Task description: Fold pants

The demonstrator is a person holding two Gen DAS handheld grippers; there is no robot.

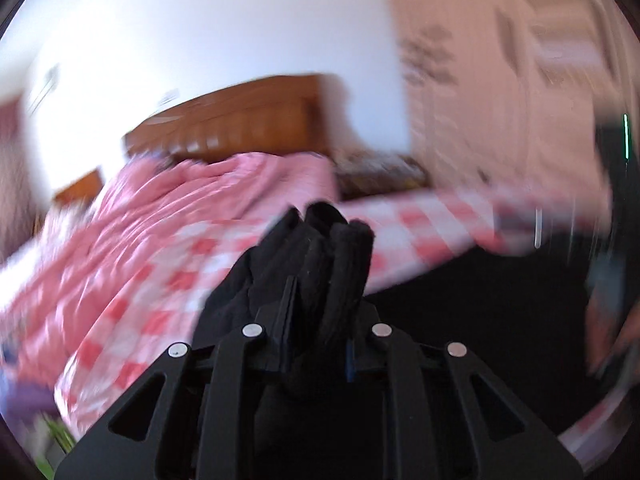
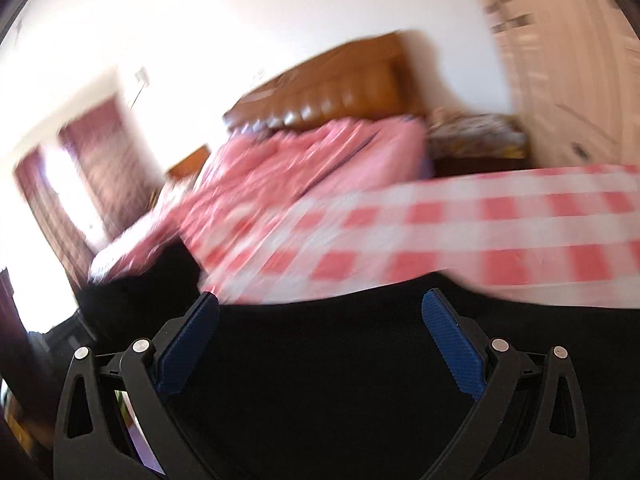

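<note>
A: What fills most of the frame?

B: The bed (image 2: 460,232). Its red-and-white checked sheet runs across the middle of both views, blurred by motion. A pink quilt (image 2: 304,160) is bunched up toward the wooden headboard (image 2: 332,88), which sits in the upper centre of the right wrist view and left of centre in the left wrist view.

A: And around that?

B: A white wall (image 1: 220,28) takes the top of the frame. A pale wardrobe (image 1: 500,80) stands at the upper right, and dark red curtains (image 2: 96,152) hang on the left side of the right wrist view.

A: Where are the pants?

B: The black pants (image 2: 320,360) lie on the bed along the bottom of the right wrist picture, a broad dark expanse spreading beneath the checked sheet's visible band. In the left wrist picture a bunch of the same fabric rises in the lower centre, with more dark cloth stretching toward the lower right.

A: The left gripper?

B: The left gripper (image 1: 324,248) has its fingers pressed together, pinching a thick gathered wad of the pants that sticks up past the fingertips.

A: And the right one?

B: The right gripper (image 2: 320,312) is spread wide, blue pads (image 2: 452,344) well apart, nothing between them. It hangs over the dark fabric; whether it touches the cloth I cannot tell.
</note>
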